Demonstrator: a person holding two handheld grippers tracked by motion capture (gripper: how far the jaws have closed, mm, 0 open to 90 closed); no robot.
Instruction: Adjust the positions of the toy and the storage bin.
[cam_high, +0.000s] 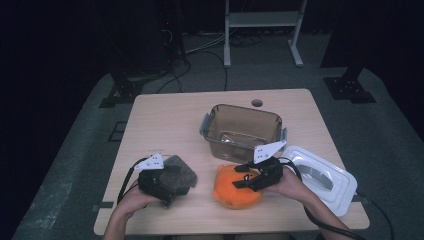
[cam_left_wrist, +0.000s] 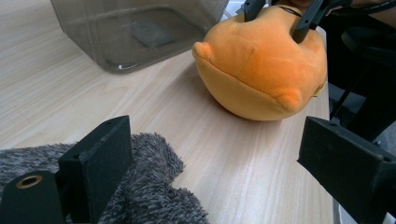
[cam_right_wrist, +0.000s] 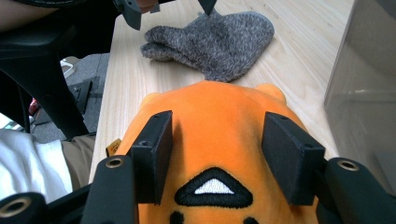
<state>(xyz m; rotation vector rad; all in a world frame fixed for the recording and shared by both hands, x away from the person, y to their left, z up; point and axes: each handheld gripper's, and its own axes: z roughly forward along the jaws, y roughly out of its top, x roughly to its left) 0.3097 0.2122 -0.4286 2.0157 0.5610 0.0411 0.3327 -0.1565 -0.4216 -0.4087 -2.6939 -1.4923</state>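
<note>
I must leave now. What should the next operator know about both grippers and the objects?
Right gripper: jaws astride the orange plush toy, pads on its sides, not squeezing hard.
Left gripper: open, over the grey fuzzy cloth, holding nothing.
Clear container: open at the table's middle; lid lies at the right.
Done: nothing packed. Left: probably toy and cloth go in, then the lid.
</note>
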